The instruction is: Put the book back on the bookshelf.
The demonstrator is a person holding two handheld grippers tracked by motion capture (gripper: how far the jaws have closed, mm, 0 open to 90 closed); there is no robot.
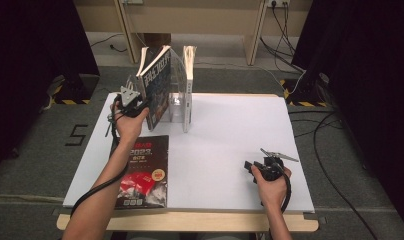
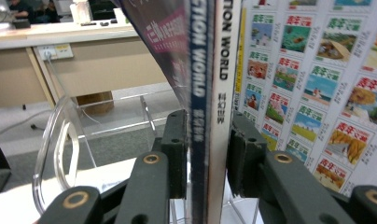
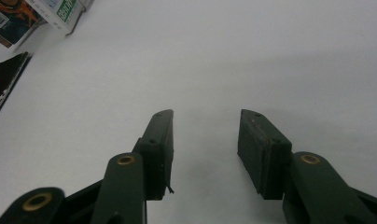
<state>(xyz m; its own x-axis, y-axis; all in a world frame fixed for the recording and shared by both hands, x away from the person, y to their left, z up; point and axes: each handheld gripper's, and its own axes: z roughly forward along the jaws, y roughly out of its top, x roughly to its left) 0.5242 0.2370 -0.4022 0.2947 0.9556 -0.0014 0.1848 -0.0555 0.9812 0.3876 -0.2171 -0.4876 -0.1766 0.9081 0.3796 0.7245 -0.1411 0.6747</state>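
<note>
A magazine [image 2: 210,93] stands upright in the clear acrylic rack [image 1: 176,107] at the table's [image 1: 230,145] far left, leaning among other magazines there. The left gripper [image 1: 140,106] has its jaws either side of the spine; whether the pads press it I cannot tell. Another black magazine [image 1: 142,172] lies flat nearer the person. The right gripper [image 3: 205,140] rests well apart, jaws spread over bare white tabletop.
</note>
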